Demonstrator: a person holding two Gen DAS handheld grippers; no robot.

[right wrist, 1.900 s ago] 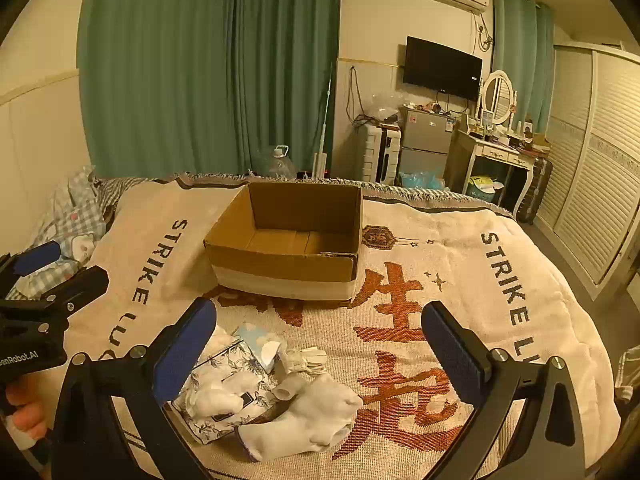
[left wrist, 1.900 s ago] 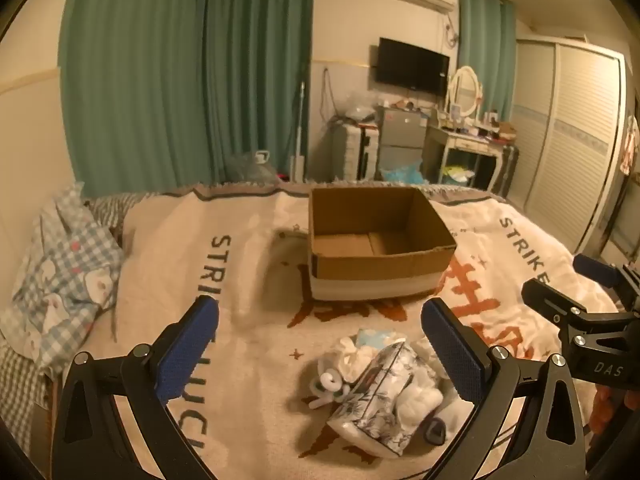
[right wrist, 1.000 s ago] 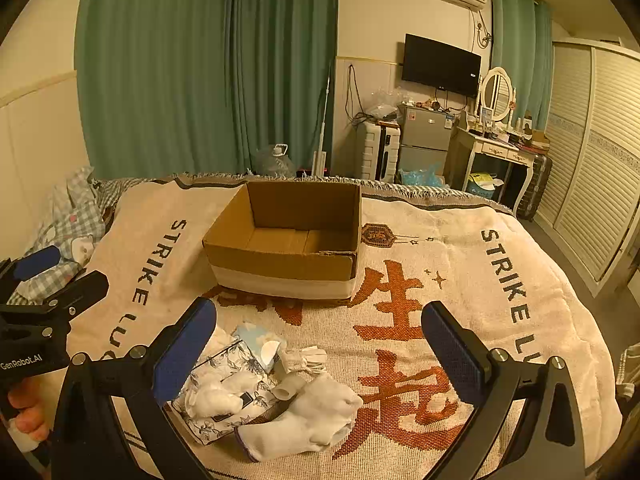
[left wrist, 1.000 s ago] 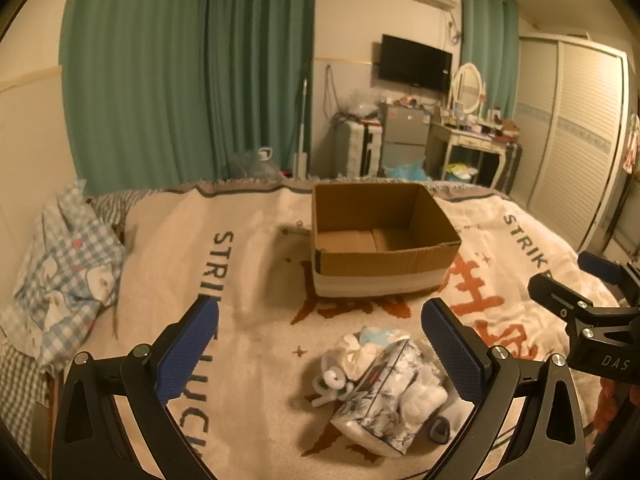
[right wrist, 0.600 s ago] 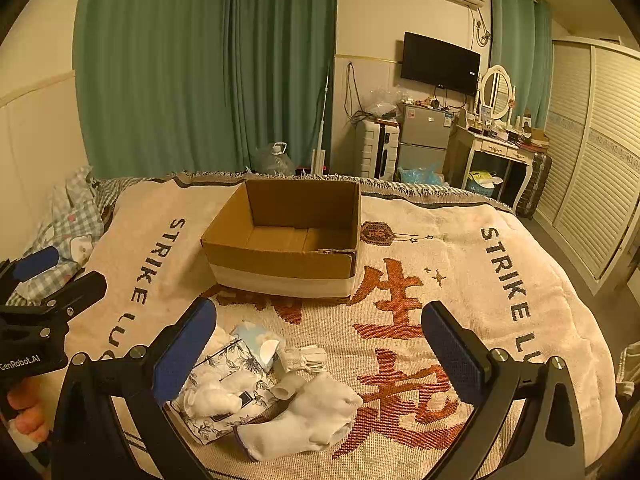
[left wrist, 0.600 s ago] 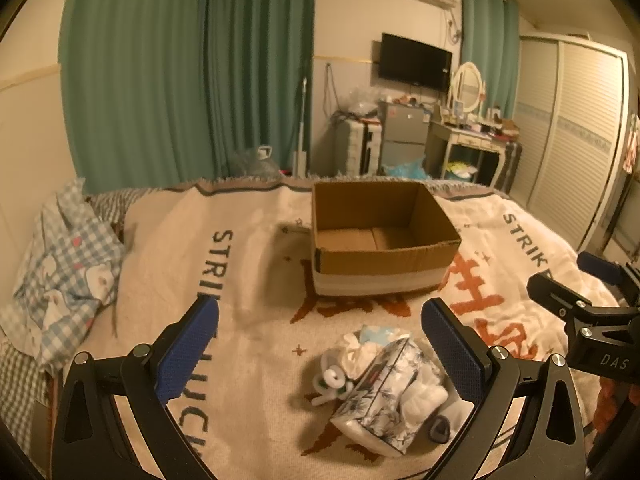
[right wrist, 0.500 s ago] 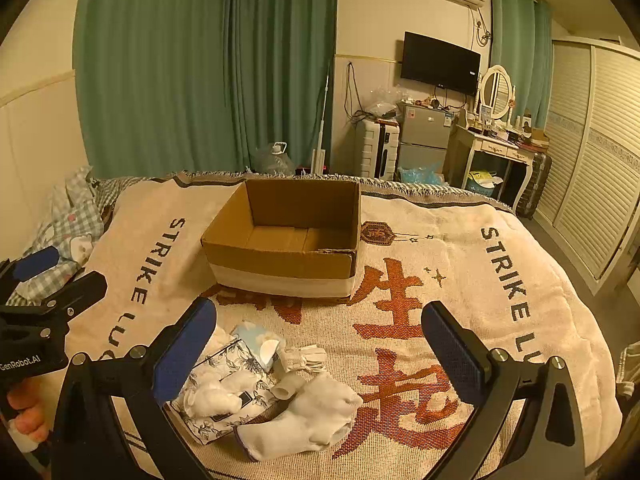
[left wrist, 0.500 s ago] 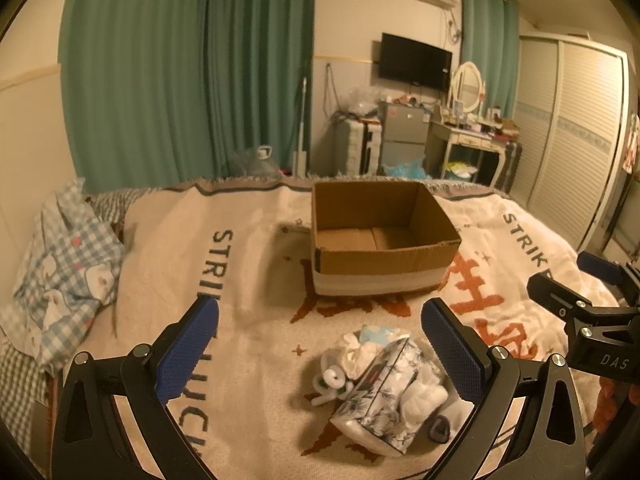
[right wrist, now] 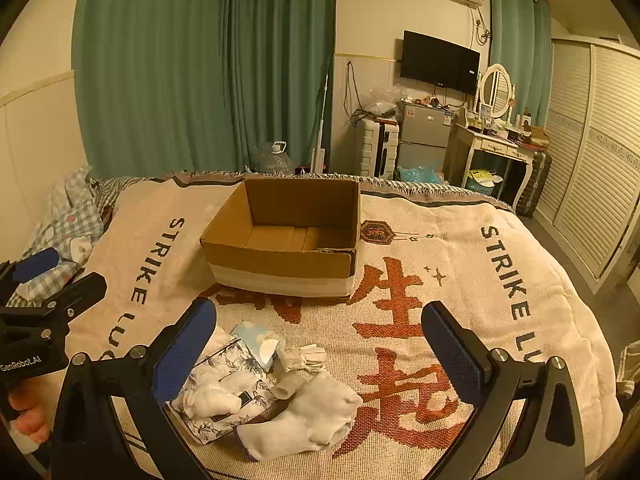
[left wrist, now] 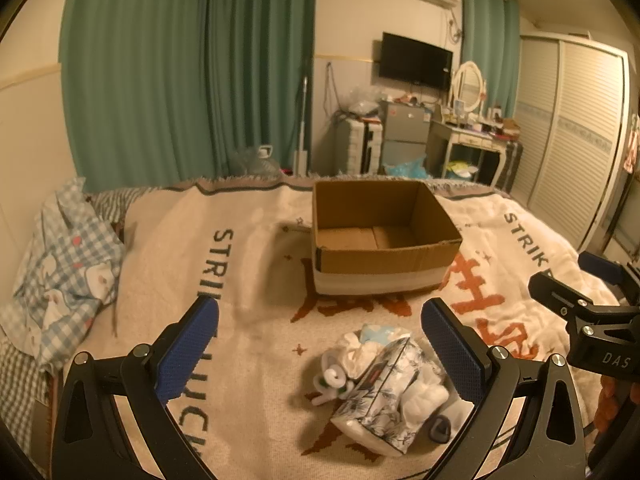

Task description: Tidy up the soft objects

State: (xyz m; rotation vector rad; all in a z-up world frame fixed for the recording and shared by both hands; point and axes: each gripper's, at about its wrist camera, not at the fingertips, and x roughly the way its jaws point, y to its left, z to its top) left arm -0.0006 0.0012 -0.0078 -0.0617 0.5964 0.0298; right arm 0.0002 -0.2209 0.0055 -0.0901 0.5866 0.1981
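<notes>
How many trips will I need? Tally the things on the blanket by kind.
Cardboard box: 1
Floral tissue pack: 1
Light blue packet: 1
White socks: 2
Small white pieces: 2, kind unclear
Total: 7

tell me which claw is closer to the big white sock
Right. The right claw hangs open just above and behind the white sock, which lies at the pile's right edge. The left claw is open too, across the tissue pack.

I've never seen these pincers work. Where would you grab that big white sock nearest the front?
Probably from above with the right gripper, pinching the white sock across its bunched middle. It lies flat and loose on the blanket, apart from the tissue pack, so no edge offers a better hold.
</notes>
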